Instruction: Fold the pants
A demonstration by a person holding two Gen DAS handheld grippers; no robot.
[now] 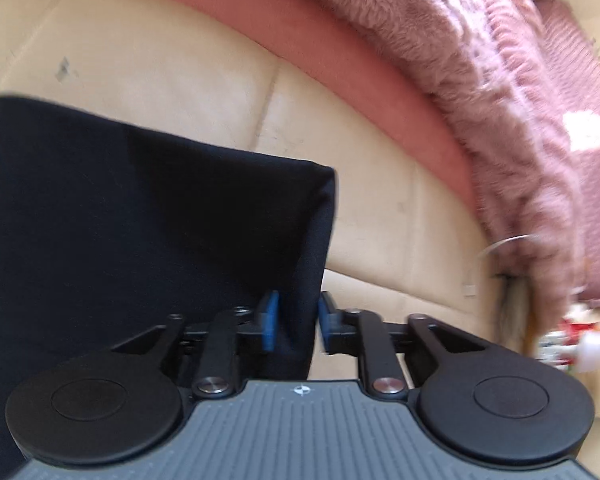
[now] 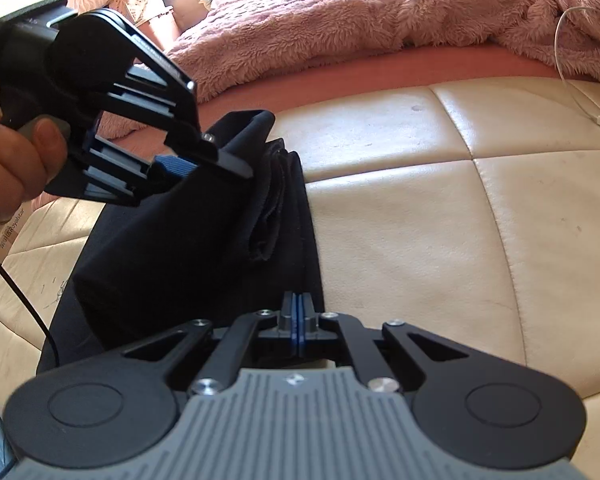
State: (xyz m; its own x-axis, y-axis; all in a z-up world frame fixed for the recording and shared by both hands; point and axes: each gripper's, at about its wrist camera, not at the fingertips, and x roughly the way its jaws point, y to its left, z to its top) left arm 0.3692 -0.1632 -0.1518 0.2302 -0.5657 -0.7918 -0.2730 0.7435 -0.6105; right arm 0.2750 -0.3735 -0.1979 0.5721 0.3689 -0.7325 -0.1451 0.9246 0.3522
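Dark navy pants lie folded on a cream leather cushion. My left gripper straddles their right edge, and its blue pads stand apart with the cloth between them, not pressed. In the right wrist view the pants show stacked layers. A top corner rises at my left gripper, which a hand holds. My right gripper is shut with its pads together at the near edge of the pants. No cloth shows between them.
A fluffy pink blanket covers the bed behind the cushion, above a pink sheet band. A white charging cable lies at the far right. A black cord trails from the left gripper. Clutter sits at the back left.
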